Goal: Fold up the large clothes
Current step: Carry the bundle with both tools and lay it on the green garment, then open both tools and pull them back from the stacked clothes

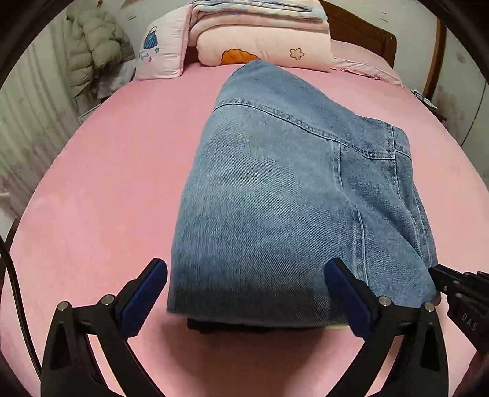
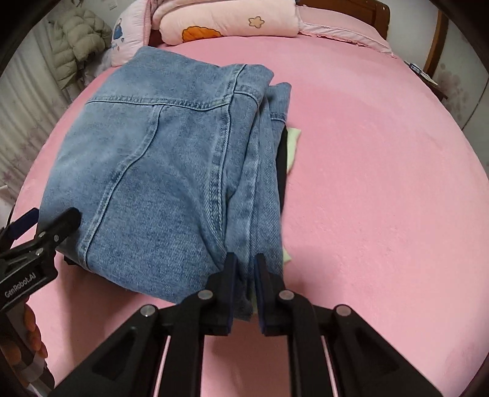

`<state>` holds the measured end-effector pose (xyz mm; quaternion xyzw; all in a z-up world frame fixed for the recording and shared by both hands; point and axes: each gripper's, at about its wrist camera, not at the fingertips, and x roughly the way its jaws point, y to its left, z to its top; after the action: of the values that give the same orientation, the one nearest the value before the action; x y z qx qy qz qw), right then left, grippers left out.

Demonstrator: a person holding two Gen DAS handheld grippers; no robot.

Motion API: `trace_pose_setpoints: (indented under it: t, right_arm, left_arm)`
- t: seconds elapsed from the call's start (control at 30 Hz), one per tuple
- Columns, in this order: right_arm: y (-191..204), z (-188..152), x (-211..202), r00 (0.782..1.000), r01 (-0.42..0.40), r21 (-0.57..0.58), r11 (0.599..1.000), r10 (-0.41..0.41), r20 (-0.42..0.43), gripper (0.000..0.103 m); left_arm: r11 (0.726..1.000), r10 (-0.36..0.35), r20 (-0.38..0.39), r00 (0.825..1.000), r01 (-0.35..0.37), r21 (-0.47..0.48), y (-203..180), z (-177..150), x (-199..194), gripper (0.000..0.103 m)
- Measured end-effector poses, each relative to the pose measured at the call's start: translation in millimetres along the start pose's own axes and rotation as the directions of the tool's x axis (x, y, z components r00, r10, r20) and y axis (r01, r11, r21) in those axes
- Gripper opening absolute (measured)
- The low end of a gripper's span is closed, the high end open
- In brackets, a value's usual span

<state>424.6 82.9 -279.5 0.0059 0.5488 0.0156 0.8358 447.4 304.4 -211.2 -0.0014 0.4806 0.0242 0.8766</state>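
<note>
1. Folded blue denim jeans (image 2: 171, 171) lie on the pink bed sheet (image 2: 382, 198), stacked layers, top edge toward the pink rolled quilt (image 2: 226, 21) at the headboard end. A dark garment and a pale green cloth (image 2: 294, 146) peek out from under the jeans' right edge.
2. Right gripper (image 2: 244, 274): jaws nearly shut, pinching the layered denim edge at the jeans' near-right corner. Fabric sits between the pads.
3. Left gripper (image 1: 246, 293): jaws wide open, straddling the jeans' near edge; pads don't appear to press on the cloth. Not holding anything.
4. Handling, my read: denim is heavy, thick and soft but with some body. It'll sag under its own weight, and a one-corner lift will let the stack fan apart. Not slippery, not fragile.
5. Where to grab: the near edge, both corners, biting through all layers at once. Seams and hems give the thickest, most secure bite. Left jaws need to close on the near-left corner before any lift.
6. Risk: a partial bite picks up the top layers only and undoes the fold.
</note>
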Motion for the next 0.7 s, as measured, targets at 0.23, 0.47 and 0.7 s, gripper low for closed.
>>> trace_pose_setpoints:
  t: [0.23,0.47,0.7]
  right_arm:
    - [-15,-13,-72,0.996,-0.060,0.043,0.997,0.057,0.066,0.010]
    - [-48,-58,-195,0.982,-0.152,0.049,0.987,0.146,0.118,0.012]
    - [-91,-126,-341,0.968,-0.213,0.026,0.977,0.208,0.142,0.012]
  left_arm:
    - [0.998,-0.056,0.036,0.998,0.056,0.018,-14,-14,-77,0.103]
    - [0.988,-0.148,0.069,0.986,0.151,-0.032,-47,-38,-211,0.103]
    - [0.978,-0.186,0.050,0.981,0.190,-0.081,-90,-74,-358,0.103]
